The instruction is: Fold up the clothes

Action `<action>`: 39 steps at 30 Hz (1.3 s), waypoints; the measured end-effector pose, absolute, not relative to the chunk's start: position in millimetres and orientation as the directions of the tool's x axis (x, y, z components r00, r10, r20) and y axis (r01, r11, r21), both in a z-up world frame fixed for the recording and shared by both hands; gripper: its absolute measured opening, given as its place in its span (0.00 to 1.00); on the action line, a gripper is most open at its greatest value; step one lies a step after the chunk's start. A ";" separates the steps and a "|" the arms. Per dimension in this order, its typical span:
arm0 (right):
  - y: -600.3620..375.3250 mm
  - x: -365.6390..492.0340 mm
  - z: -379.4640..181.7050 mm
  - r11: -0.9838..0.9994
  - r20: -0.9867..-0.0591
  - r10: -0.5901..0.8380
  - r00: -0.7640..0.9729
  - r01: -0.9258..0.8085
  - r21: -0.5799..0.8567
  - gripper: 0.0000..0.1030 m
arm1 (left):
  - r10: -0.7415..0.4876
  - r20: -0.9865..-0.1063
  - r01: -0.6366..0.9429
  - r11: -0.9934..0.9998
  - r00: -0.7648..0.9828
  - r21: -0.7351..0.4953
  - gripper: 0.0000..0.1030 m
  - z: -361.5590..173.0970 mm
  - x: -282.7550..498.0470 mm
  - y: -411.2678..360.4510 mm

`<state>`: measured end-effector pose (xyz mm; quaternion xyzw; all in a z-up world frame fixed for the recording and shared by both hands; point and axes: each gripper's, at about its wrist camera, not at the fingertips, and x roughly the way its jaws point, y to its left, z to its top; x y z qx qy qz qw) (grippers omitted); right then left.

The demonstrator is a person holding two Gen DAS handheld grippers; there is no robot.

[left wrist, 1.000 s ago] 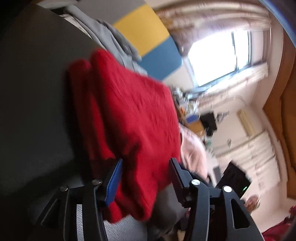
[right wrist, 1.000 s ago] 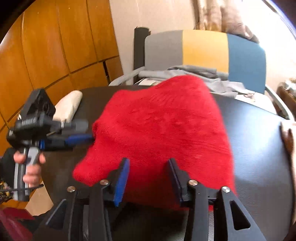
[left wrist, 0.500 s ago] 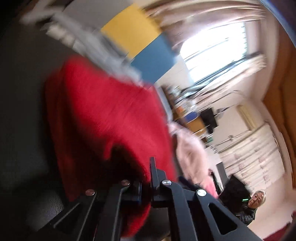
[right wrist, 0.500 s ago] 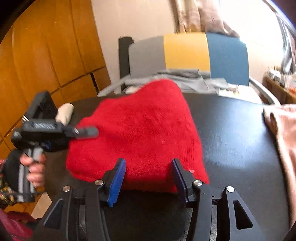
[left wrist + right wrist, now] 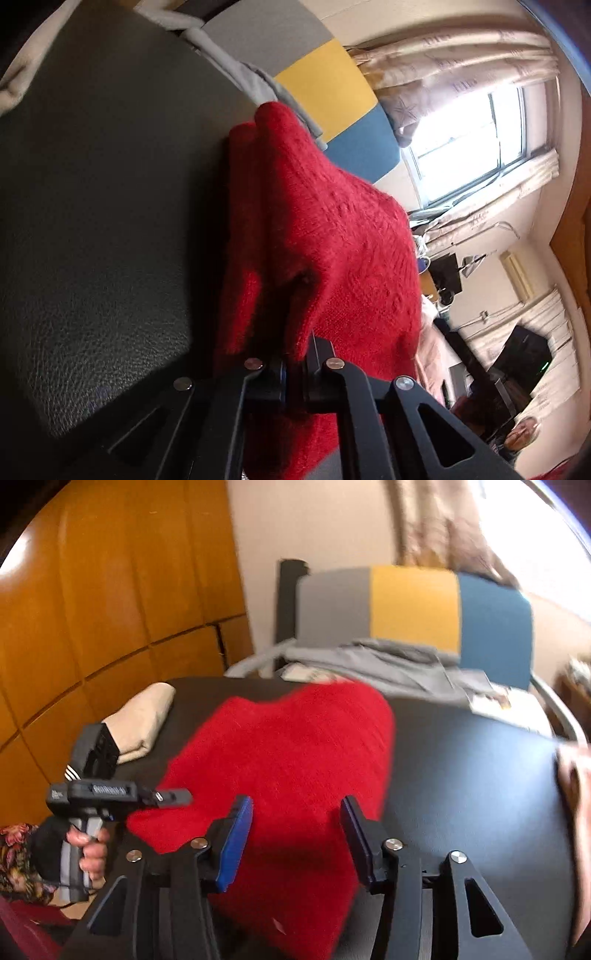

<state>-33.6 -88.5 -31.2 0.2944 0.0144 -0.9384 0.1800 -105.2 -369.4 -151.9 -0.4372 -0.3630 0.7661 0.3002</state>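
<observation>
Now my left gripper (image 5: pixel 295 365) has clamped onto the red sweater's (image 5: pixel 288 760) near-left edge; my right gripper (image 5: pixel 295 834) stays apart, ready to fold.

Left gripper (image 5: pixel 295 363) pinching red sweater (image 5: pixel 332 251)

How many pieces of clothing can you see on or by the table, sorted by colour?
Red: 1, sweater
Cream: 1, folded cloth
Grey: 1, garment on the chair
Pink: 1, cloth at the table's right edge
Total: 4
</observation>
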 end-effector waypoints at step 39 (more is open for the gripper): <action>-126.5 -115.5 -64.1 -0.886 -0.607 -0.445 -0.658 0.422 0.192 0.23 | 0.557 -0.630 -0.394 -0.830 -0.541 -0.395 0.15 -79.3 -134.7 -304.1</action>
